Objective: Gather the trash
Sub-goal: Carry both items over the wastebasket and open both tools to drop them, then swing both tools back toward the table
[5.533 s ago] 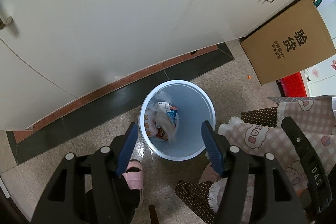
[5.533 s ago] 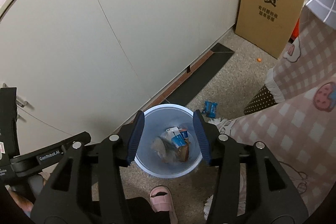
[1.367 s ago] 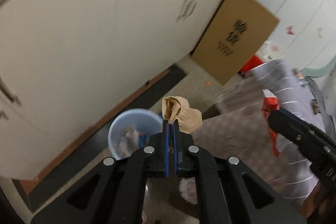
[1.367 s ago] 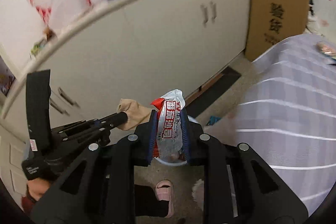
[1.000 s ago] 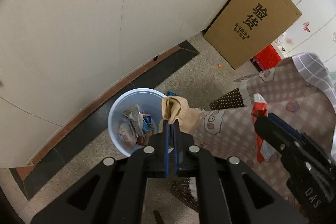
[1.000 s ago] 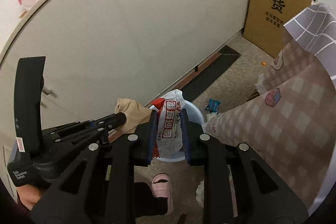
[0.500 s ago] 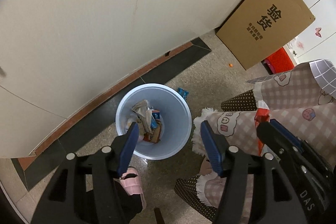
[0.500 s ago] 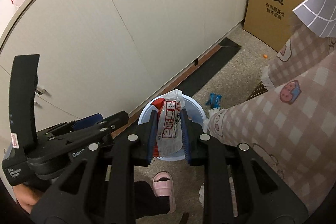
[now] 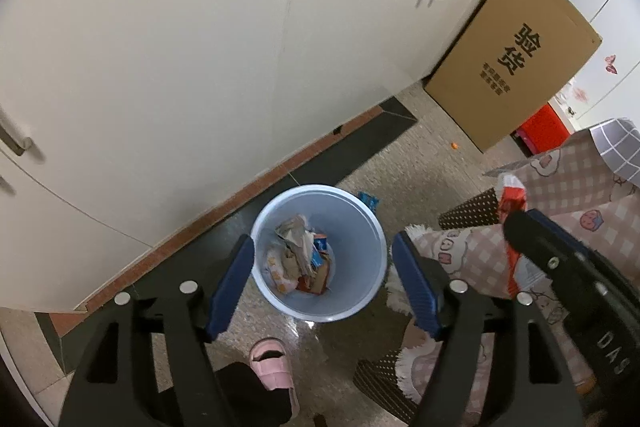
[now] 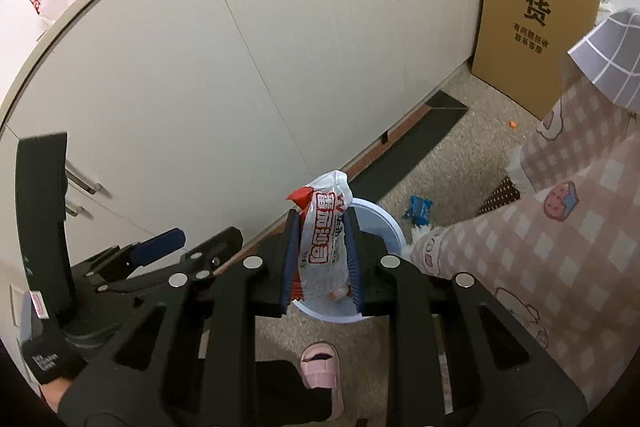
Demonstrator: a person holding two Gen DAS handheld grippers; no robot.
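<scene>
Right wrist view: your right gripper (image 10: 322, 259) grips the snack wrapper (image 10: 323, 239) above the bin (image 9: 320, 253) — left gripper (image 9: 322, 285) hangs open and empty — let go next.

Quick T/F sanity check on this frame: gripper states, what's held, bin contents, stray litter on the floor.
1. The left gripper is open and holds nothing. True.
2. The right gripper is empty. False: its fingers are shut on a red-and-white snack wrapper.
3. The blue bin is empty. False: crumpled wrappers and paper lie at its bottom.
4. A small blue wrapper lies on the floor outside the bin. True.
5. The cardboard box lies flat on the floor. False: it stands upright against the cabinet.
</scene>
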